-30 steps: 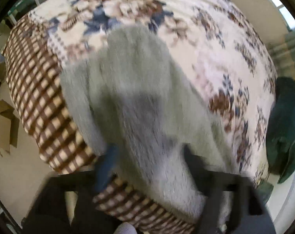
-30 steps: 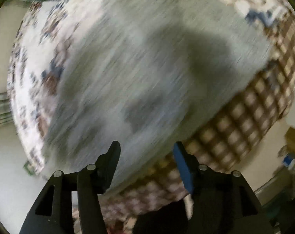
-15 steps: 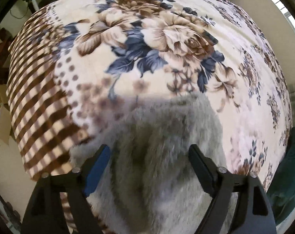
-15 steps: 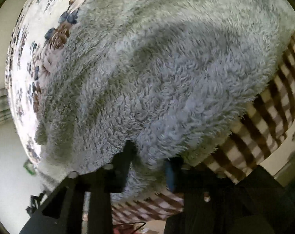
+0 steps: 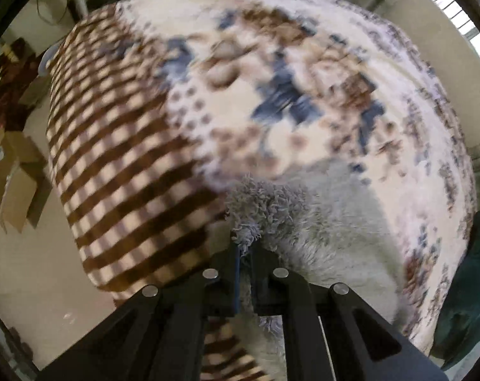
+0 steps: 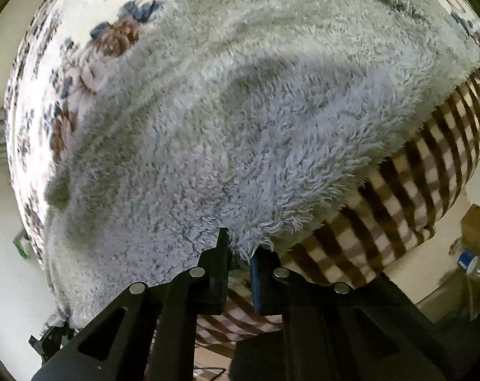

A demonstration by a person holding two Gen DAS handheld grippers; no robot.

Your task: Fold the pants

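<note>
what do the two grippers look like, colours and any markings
Both look alike. The left gripper and right gripper have matte black angular bodies with triangular cut-outs, each carrying four round silver pin heads in a row. The fingers are flat black plates with blue inner pads. No cables, labels, sleeves or hands show in either view.
</note>
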